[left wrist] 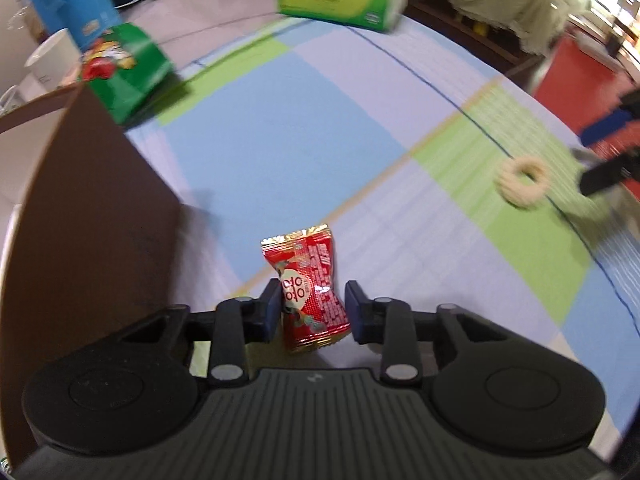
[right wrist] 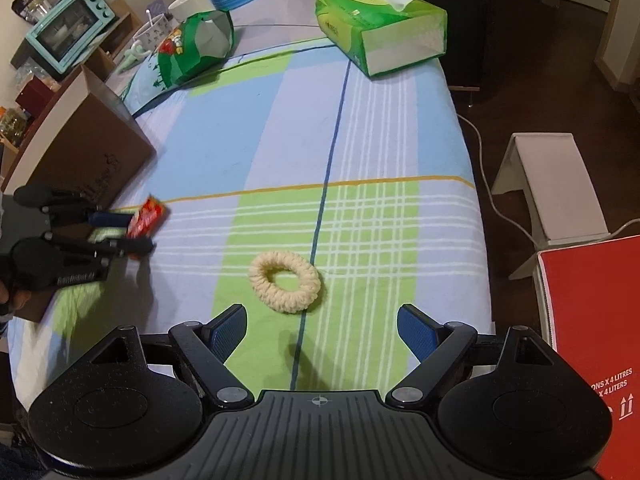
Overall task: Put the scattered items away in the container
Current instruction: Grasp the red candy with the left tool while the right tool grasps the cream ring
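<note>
While clamped on the red candy packet (left wrist: 310,286) beside the brown cardboard box (left wrist: 88,208), left hand-held gripper (left wrist: 312,308) mid-carry — next: lift over box rim, release inside. Right hand-held gripper (right wrist: 320,330) wide open, empty, just short of cream knitted ring (right wrist: 285,282) on the tabletop (right wrist: 380,128). Count: one packet, one ring, one box.

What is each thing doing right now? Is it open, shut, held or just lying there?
Left gripper: shut on the red candy.
Red candy: held, wrapper sealed.
Right gripper: open, holding nothing.
Cream hair tie: lying flat on the cloth.
Cardboard box: open.
Tissue box: open, tissue sticking out.
</note>
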A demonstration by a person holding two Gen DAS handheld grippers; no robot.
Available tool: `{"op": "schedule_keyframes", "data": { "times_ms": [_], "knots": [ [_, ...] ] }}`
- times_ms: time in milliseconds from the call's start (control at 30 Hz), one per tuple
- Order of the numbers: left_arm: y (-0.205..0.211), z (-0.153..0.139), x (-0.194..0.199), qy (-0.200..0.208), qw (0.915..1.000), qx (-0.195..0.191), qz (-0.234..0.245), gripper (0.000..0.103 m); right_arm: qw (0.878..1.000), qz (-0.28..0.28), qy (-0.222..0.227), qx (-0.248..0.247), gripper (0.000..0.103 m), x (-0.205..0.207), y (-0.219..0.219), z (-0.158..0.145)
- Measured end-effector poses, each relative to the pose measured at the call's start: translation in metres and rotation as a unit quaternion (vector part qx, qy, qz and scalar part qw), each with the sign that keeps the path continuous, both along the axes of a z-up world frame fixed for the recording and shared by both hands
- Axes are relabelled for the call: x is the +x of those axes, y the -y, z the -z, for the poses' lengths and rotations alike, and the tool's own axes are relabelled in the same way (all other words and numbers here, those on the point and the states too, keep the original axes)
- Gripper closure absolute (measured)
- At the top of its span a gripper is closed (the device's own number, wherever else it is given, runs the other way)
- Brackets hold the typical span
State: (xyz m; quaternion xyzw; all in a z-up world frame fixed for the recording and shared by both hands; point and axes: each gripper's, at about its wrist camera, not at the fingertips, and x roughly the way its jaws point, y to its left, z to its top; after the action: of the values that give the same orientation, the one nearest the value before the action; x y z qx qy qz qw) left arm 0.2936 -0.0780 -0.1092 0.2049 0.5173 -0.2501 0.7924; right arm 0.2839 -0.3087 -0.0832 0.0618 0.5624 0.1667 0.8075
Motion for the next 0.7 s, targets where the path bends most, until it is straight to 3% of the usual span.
{"op": "schedule_keyframes", "data": {
  "times_ms": [100,167,233,300,333,567,700],
  "knots": [
    [0.004,0.001,-0.013,-0.007,1.0000,-0.001,0.005,0.074,1.000,-0.006,0.005,0.001,0.018,-0.003,-0.002,-0.001],
    [0.006,0.003,-0.016,0.001,0.9999,0.011,-0.002,0.048,1.000,-0.011,0.009,0.002,0.018,-0.004,-0.004,-0.001],
    [0.006,0.005,-0.013,0.010,0.9997,0.015,-0.015,0.044,1.000,-0.020,0.018,-0.005,0.018,-0.005,-0.008,-0.001],
    [0.006,0.005,-0.013,0.000,0.9999,-0.002,-0.014,0.058,0.999,-0.030,0.026,-0.010,0.018,-0.005,-0.013,-0.002],
    [0.006,0.004,-0.013,-0.005,0.9998,-0.011,-0.012,0.076,0.999,-0.034,0.029,-0.011,0.018,-0.005,-0.015,-0.001],
    [0.012,-0.001,-0.039,-0.019,0.9993,-0.028,0.017,0.080,0.996,-0.066,0.050,-0.024,0.018,0.001,-0.032,0.007],
    [0.003,-0.013,-0.056,-0.010,0.9994,-0.032,-0.003,0.080,0.993,-0.089,0.061,-0.037,0.018,0.006,-0.043,0.013]
  ]
}}
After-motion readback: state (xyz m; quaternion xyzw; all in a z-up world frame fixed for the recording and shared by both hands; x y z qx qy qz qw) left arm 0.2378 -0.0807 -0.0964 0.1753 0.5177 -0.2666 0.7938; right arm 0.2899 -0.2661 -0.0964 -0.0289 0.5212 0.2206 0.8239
